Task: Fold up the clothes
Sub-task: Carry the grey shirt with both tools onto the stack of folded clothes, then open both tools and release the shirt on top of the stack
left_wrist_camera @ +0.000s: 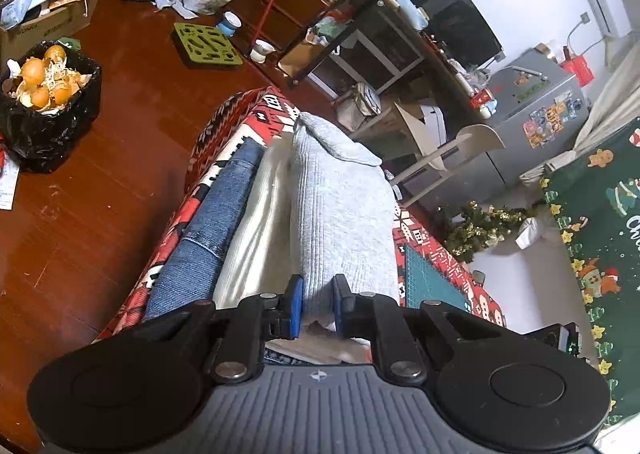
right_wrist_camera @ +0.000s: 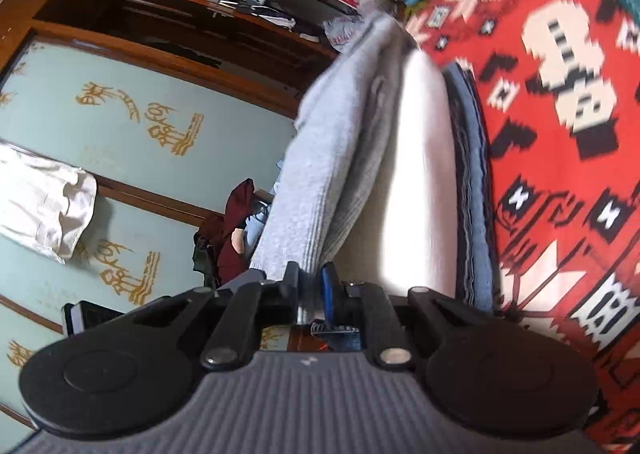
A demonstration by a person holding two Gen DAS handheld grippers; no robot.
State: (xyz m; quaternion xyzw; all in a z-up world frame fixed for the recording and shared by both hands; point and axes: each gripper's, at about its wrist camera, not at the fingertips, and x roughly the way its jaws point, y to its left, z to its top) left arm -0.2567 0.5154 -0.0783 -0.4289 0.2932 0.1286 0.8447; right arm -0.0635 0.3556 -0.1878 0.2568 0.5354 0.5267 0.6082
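A light grey knitted garment point(left_wrist_camera: 344, 209) lies folded on top of a stack on a table with a red patterned cloth point(left_wrist_camera: 224, 121). Under it sit a cream garment point(left_wrist_camera: 256, 221) and folded blue jeans point(left_wrist_camera: 216, 225). My left gripper point(left_wrist_camera: 318, 304) is shut on the near edge of the grey garment, its blue pads pinching the fabric. In the right wrist view the same grey garment point(right_wrist_camera: 332, 157) rises over the cream garment point(right_wrist_camera: 416, 181) and the jeans point(right_wrist_camera: 472, 189). My right gripper point(right_wrist_camera: 310, 286) is shut on the grey garment's near edge.
A black-lined bin of orange peels point(left_wrist_camera: 48, 93) stands on the wooden floor point(left_wrist_camera: 120, 173) at left. Cluttered shelves point(left_wrist_camera: 360, 13), a white chair point(left_wrist_camera: 448, 157) and a grey fridge point(left_wrist_camera: 536, 113) lie beyond the table. A wooden wardrobe with pale green panels point(right_wrist_camera: 140, 125) fills the right view's left side.
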